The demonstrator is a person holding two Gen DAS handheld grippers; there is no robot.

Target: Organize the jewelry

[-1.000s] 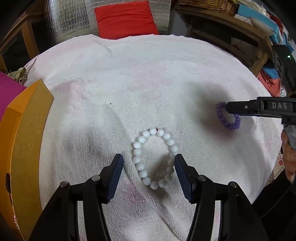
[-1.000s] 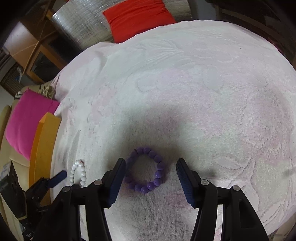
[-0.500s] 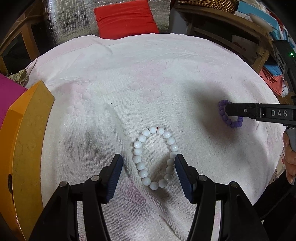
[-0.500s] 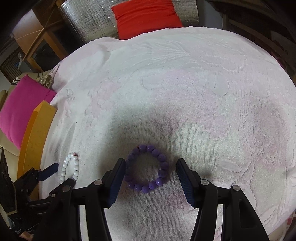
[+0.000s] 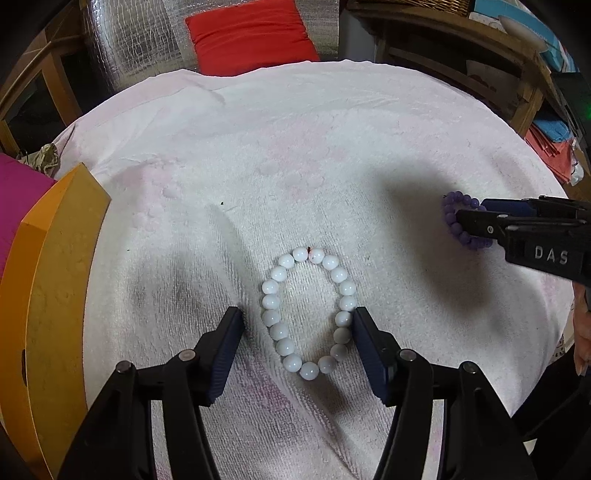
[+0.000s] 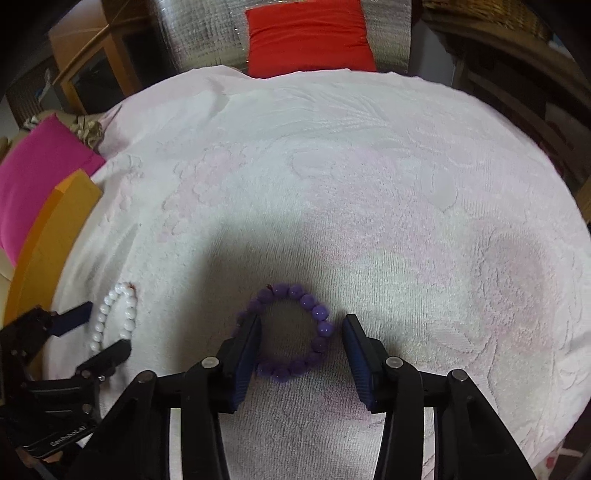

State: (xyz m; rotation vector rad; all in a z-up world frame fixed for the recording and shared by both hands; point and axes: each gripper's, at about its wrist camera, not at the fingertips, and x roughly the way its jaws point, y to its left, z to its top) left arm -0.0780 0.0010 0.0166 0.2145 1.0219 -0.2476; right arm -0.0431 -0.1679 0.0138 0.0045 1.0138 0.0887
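Both grippers wide: left gripper (image 5: 298, 320) straddles white bracelet (image 5: 308, 314), right gripper (image 6: 301, 323) straddles purple bracelet (image 6: 286, 330). Squeeze gently so the beads don't roll away.

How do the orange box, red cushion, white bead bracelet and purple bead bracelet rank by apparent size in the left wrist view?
1. orange box, though it lies nearest the camera
2. red cushion
3. white bead bracelet
4. purple bead bracelet, partly hidden by the right claw
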